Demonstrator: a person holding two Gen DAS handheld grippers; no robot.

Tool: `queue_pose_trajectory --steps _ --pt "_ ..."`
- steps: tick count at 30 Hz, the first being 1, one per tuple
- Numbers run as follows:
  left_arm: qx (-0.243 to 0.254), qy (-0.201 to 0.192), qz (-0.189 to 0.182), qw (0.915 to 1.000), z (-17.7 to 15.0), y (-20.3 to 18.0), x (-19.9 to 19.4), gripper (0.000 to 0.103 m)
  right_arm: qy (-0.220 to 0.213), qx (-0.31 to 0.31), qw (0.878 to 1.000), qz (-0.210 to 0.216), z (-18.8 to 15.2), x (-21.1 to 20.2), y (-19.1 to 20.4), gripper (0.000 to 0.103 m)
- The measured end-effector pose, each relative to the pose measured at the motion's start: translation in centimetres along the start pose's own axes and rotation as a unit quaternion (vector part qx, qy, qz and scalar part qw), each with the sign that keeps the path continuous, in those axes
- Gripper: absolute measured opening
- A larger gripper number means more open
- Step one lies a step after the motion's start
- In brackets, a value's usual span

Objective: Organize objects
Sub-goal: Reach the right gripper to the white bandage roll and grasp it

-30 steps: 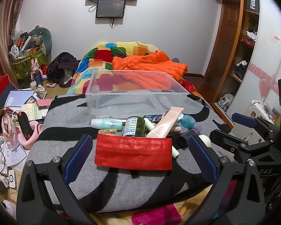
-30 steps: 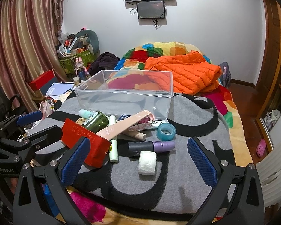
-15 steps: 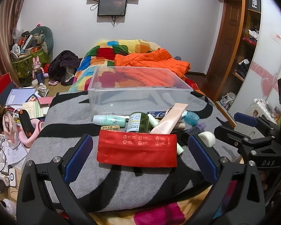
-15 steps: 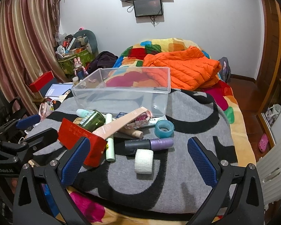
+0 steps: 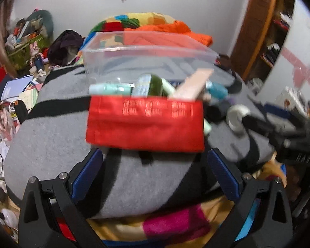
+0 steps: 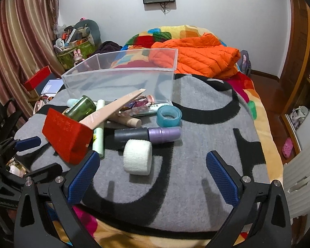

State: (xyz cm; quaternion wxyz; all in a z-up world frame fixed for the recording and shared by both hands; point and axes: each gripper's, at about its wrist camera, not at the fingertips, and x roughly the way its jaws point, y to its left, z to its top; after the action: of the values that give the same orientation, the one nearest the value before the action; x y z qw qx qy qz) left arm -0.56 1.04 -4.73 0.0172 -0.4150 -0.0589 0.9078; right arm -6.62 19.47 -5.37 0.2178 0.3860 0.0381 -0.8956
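Both tools are wide open and hold nothing: the left tool [image 5: 155,166] is just in front of the red box [image 5: 145,125], and the right tool [image 6: 153,168] is close to the white gauze roll [image 6: 137,157]. The things lie in a heap on the grey blanket [image 6: 206,144] of the bed, in front of the clear plastic bin [image 6: 122,82]. The red box carries rows of small pale print, too blurred to read. The green bottle [image 6: 81,107] has a label, also unreadable.
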Motion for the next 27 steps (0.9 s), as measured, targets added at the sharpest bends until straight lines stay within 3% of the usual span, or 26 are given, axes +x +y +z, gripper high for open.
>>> queue_pose_trajectory --steps 4,11,15,19,27 --pt "-0.041 -0.014 0.001 0.9991 2.3 -0.1 0.0 0.103 -0.004 0.004 1.000 0.007 0.2 0.3 -0.2 0.095" --pt "-0.094 0.019 0.042 0.9945 3.8 -0.7 2.7 0.103 0.006 0.015 0.999 0.032 -0.2 1.2 -0.6 0.074" --pt "-0.087 0.020 0.067 0.9938 2.8 -0.8 2.9 0.103 0.000 0.012 0.999 0.041 -0.4 1.2 -0.8 0.071" --pt "-0.074 0.022 0.083 0.9936 1.4 -0.2 2.3 0.103 0.002 0.005 0.999 0.045 -0.5 1.6 -0.8 0.061" --pt "-0.017 0.030 0.133 0.9904 -1.0 2.4 1.9 0.103 0.006 -0.002 0.999 0.040 -0.7 2.0 -0.3 0.050"
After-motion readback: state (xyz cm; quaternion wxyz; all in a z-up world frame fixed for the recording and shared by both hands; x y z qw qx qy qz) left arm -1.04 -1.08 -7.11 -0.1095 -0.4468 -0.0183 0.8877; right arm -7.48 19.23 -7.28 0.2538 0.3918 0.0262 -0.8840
